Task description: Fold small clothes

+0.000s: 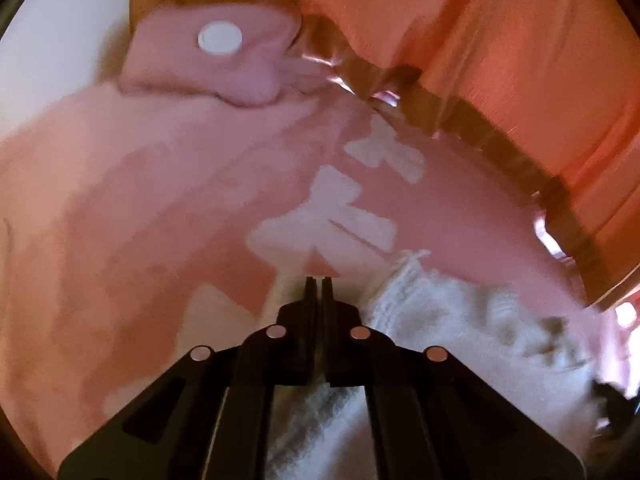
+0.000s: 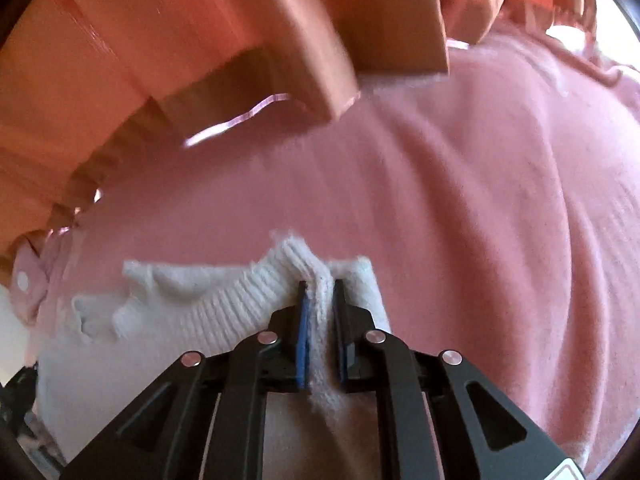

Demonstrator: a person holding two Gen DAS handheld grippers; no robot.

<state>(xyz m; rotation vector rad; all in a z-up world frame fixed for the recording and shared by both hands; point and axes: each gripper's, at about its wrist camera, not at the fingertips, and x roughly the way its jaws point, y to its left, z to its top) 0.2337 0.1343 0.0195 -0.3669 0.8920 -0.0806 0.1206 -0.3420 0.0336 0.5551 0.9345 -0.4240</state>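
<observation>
One white sock (image 2: 224, 304), two hand-held grippers (image 2: 319, 284)

A knit garment (image 2: 224, 304) lies on a blanket (image 2: 460, 200), wooden furniture (image 2: 200, 40) behind.

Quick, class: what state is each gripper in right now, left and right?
Left gripper: shut, over the white knit garment; whether it pinches fabric cannot be told.
Right gripper: closed on a fold of that garment.

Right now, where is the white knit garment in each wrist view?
Left wrist: white knit garment at lower right, running under the shut left gripper.
Right wrist: garment at lower centre-left, its ribbed edge pinched in the right gripper.
Shared landmark: the pink pouch with a white snap.
</observation>
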